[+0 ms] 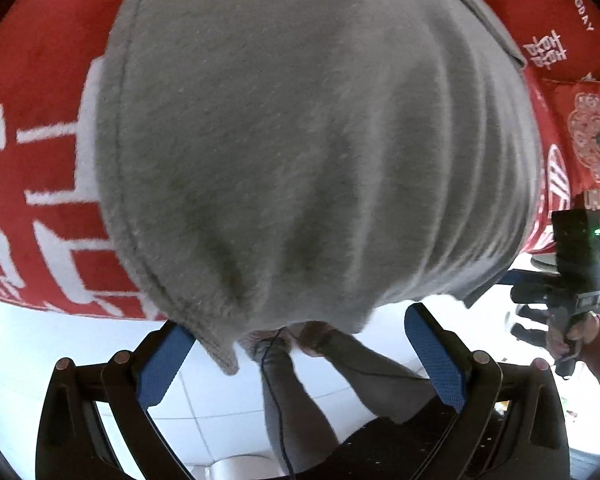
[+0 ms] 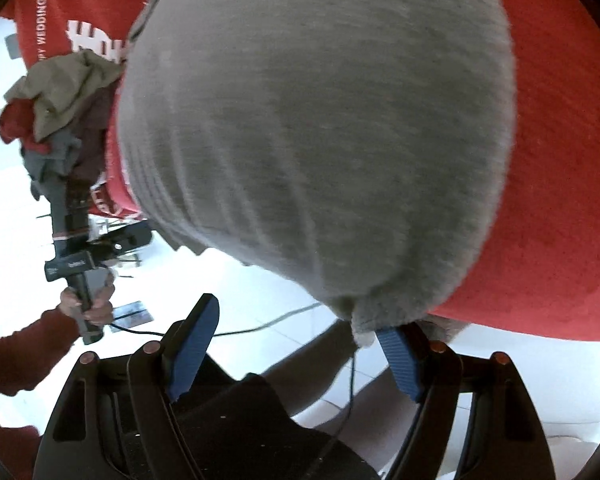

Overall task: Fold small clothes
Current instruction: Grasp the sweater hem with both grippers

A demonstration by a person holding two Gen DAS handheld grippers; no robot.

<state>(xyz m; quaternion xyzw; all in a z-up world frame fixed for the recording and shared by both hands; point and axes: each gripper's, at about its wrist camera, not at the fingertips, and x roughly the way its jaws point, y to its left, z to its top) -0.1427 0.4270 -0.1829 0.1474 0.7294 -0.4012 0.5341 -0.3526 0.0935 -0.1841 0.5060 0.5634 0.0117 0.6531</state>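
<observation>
Left wrist view shows the left gripper with its jaws spread wide, blue ribbed pads standing well apart at seven and five o'clock, and nothing pressed between them. The hemmed corner of a grey fleecy knit garment droops just beside the left-hand pad, but whether cloth and pad touch cannot be told. From there the grey garment swells upward to fill the middle of the frame, lying on a red plush blanket with white printed characters that shows at nine o'clock and at one o'clock. At three o'clock the person's right hand, in a red sleeve, grips the black handle of the other tool. Below the jaws, at six o'clock, lie pale floor tiles and the person's grey trouser legs. Right wrist view has the right gripper likewise open, its jaws wide, one blue pad free at seven o'clock. The other pad, at five o'clock, sits right under the garment's bunched lower corner; contact cannot be judged. The grey garment covers the centre, with the red blanket at three o'clock. At nine o'clock the person's left hand holds the left tool, and above it, at ten o'clock, sits a heap of crumpled clothes in tan, red and grey.
</observation>
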